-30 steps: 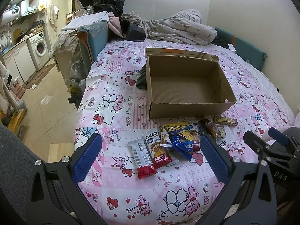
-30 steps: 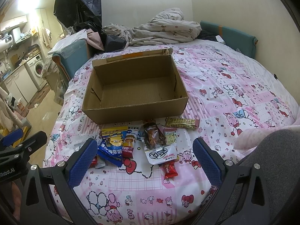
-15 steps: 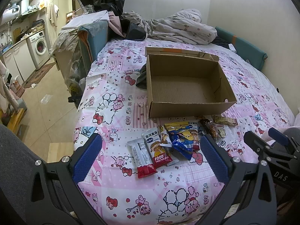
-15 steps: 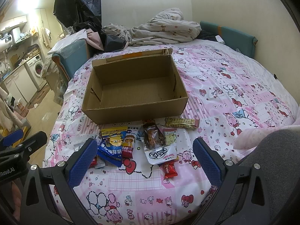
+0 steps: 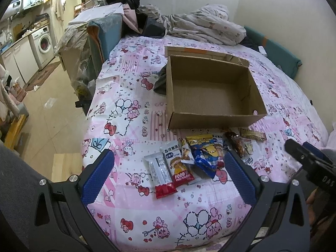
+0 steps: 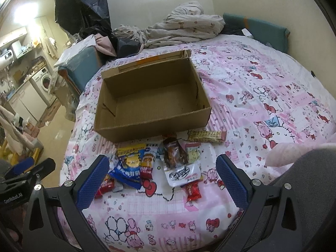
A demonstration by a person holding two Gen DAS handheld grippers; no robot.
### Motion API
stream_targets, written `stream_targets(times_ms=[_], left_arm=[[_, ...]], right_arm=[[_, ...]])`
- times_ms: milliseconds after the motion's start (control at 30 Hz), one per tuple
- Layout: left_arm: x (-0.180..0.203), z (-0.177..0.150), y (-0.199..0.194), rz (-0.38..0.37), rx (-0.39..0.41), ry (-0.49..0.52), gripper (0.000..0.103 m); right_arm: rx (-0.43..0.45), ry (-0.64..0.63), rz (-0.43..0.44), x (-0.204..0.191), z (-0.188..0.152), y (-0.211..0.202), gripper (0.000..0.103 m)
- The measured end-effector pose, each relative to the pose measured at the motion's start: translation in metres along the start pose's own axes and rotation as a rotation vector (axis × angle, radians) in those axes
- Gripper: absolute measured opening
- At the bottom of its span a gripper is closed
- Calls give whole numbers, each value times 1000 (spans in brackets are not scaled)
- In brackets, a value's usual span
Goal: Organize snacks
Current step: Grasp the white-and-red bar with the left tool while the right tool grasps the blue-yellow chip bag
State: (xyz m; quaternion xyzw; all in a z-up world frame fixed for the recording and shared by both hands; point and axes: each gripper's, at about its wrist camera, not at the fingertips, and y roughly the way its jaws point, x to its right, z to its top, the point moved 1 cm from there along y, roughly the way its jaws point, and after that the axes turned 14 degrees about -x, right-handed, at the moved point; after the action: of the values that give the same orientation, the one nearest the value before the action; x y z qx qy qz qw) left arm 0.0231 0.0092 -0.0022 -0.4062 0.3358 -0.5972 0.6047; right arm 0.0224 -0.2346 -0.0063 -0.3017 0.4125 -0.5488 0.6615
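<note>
An open, empty cardboard box (image 5: 212,119) (image 6: 153,130) stands on the pink patterned bed. Several snack packets lie in front of it: a white and red bar (image 5: 161,175), a red rice-cake packet (image 5: 178,163), a blue and yellow bag (image 5: 204,154) (image 6: 129,166), a brown packet (image 6: 174,154), a gold wafer bar (image 6: 206,136), a white pouch (image 6: 182,173) and a small red candy (image 6: 193,191). My left gripper (image 5: 169,177) is open and empty, above the bed just short of the packets. My right gripper (image 6: 161,177) is open and empty, likewise near the packets.
A crumpled blanket (image 5: 201,27) and dark clothes lie at the head of the bed. A teal cushion (image 6: 256,29) runs along the wall. The bed's left edge drops to the floor (image 5: 42,96), with a washing machine (image 5: 44,42) beyond.
</note>
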Motion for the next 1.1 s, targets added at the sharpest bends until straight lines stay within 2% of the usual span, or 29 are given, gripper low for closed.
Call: stream_targets(times_ms=[233,367,400,467,533,600,767,933,1000,1033,1067,1100], left_arm=[[-14,31,24,62,-123,-30,103],[-34,38,55,69,-245,-102,101],[-40,37,66,63,-285,-126,98],[-48,33,91,44,-389,-174,81],[-50,29,109,26,-457,-199,72],[-51,24,127,28,-510,-233,69],[-46,18,162,28,-602,-275,58],[-31,8,187,65,-656,-216,58],[-30,5,188,70,-654,-211,58],[-29,5,188,76,-651,-198,47],[-29,4,186,77,-644,-188,26],[-30,4,183,85,-642,-191,26]], right_arm=[[-70,-11,16,14,35,13,103],[-135,24,26,26,49,32,103],[-147,44,34,30,51,36,103],[-167,78,48,37,54,45,103],[-178,100,51,42,53,52,103],[-195,115,52,46,51,59,103],[-223,151,71,52,49,69,103],[-227,164,73,55,49,73,103],[-231,165,71,55,48,75,103],[-232,164,70,54,48,75,103],[-233,162,68,54,48,76,103],[-233,159,67,54,49,76,103]])
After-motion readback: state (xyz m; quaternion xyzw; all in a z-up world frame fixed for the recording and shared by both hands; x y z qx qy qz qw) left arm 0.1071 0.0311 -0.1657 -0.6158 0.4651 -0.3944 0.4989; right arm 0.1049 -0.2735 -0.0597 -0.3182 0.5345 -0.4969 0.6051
